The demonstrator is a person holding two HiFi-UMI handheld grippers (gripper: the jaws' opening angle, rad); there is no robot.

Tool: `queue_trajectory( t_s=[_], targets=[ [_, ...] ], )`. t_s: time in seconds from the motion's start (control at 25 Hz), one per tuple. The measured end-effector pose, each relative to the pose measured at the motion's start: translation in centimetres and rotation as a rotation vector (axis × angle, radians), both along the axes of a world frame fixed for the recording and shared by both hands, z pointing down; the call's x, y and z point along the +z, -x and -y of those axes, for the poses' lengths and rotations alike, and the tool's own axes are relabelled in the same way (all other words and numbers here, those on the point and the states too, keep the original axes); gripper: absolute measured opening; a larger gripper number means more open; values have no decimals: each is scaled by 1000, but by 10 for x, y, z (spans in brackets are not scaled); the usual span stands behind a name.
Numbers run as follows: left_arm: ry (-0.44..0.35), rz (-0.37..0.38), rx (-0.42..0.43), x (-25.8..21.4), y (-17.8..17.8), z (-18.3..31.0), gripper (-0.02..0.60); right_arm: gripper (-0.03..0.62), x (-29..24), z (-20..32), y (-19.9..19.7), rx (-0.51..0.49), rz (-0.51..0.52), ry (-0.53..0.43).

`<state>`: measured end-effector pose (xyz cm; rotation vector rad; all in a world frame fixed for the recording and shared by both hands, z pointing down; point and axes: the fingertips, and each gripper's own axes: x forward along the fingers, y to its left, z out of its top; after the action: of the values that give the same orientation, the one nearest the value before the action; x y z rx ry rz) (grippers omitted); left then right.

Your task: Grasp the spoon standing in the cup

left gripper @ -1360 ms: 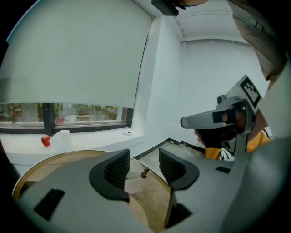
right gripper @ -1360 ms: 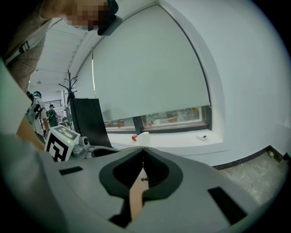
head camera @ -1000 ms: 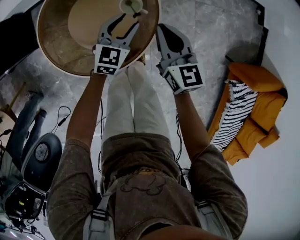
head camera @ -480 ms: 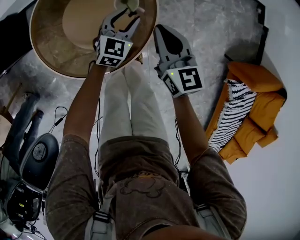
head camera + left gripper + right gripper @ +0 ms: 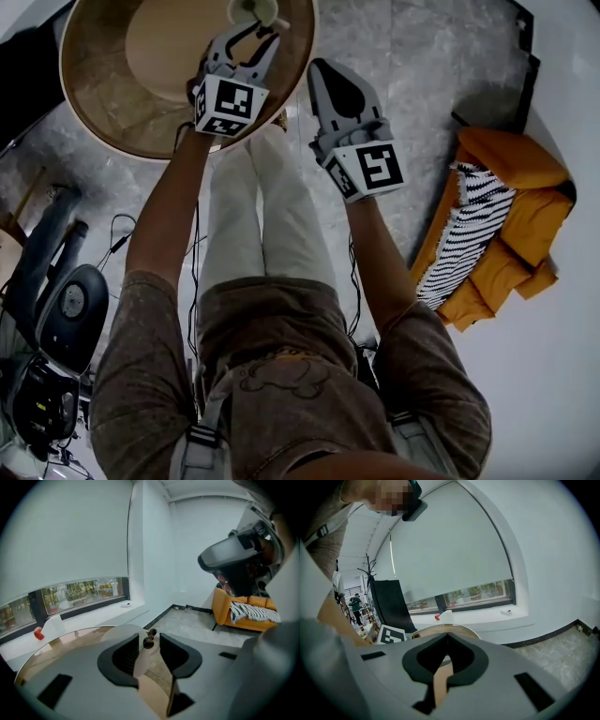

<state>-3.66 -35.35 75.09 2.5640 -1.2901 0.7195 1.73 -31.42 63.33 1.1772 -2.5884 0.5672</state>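
A pale cup (image 5: 255, 9) stands on a round brown table (image 5: 108, 103), at the top edge of the head view. In the left gripper view the spoon's dark rounded end (image 5: 148, 641) sticks up from the cup (image 5: 140, 663). My left gripper (image 5: 149, 637) (image 5: 251, 34) has that end between its jaws, which are closing. A thin gap still shows on each side of the spoon. My right gripper (image 5: 323, 67) (image 5: 448, 635) hangs beside the table's edge to the right, shut on nothing.
A lighter round disc (image 5: 173, 47) lies under the cup. An orange seat with a striped blanket (image 5: 497, 225) stands on the marble floor to the right. Dark equipment and cables (image 5: 66, 309) lie at the left. A red-capped object (image 5: 38, 632) sits by the window.
My left gripper has moved up the table to the cup, and its jaws have narrowed around the spoon's end. The right gripper has hardly shifted.
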Motion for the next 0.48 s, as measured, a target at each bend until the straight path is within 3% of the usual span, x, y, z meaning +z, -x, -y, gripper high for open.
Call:
queue_trajectory(
  t_s=[0.48],
  targets=[
    [-40, 40, -10, -7, -1, 3, 68, 18, 4, -3, -3, 4, 8, 18]
  ],
)
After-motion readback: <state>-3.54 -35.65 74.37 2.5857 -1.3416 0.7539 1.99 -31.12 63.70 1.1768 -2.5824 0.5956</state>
